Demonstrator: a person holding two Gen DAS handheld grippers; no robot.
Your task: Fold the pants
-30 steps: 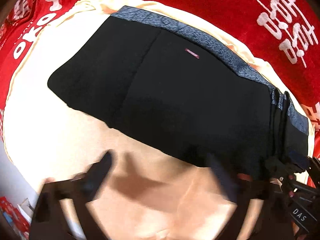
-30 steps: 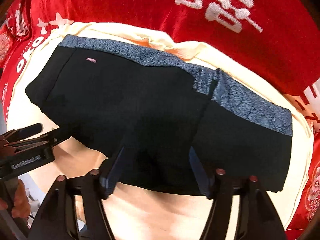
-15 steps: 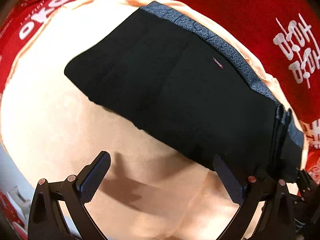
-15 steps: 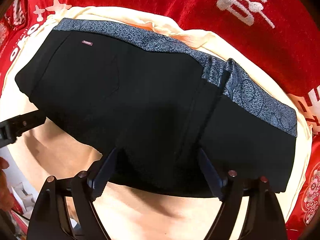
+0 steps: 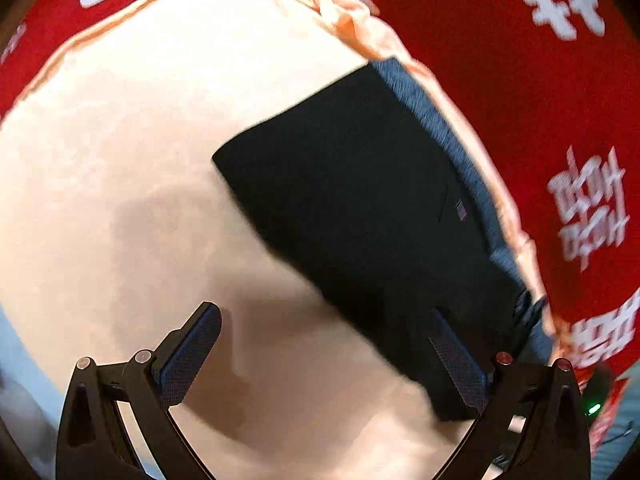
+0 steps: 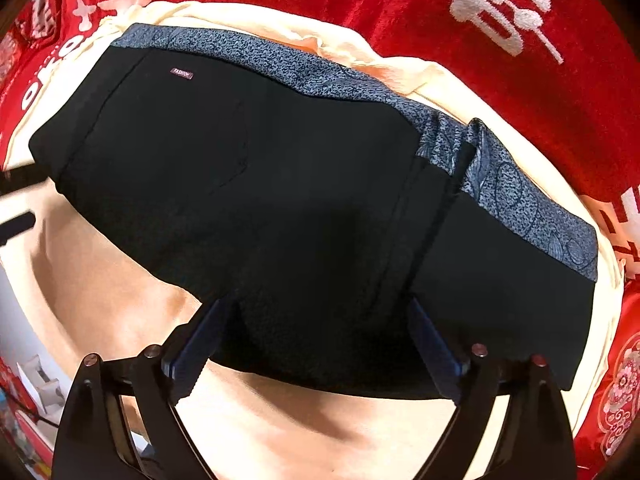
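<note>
The black pants [image 6: 304, 200] lie folded into a compact bundle on a cream cloth [image 6: 280, 432], with the patterned blue-grey waistband [image 6: 360, 88] along the far edge. They also show in the left wrist view [image 5: 368, 216] at right. My right gripper [image 6: 316, 332] is open, its fingers over the near edge of the bundle, holding nothing. My left gripper [image 5: 328, 344] is open and empty over the cream cloth [image 5: 140, 160], its right finger [image 5: 456, 360] at the pants' near corner.
A red cloth with white lettering [image 6: 500, 32] lies under and around the cream cloth, and shows in the left wrist view [image 5: 560, 120]. The tip of the other gripper [image 6: 16, 200] shows at the left edge. Clutter [image 6: 24, 420] sits off the lower left.
My left gripper has swung left and away, so the pants now sit at the right of its view. My right gripper has moved closer over the bundle's near edge.
</note>
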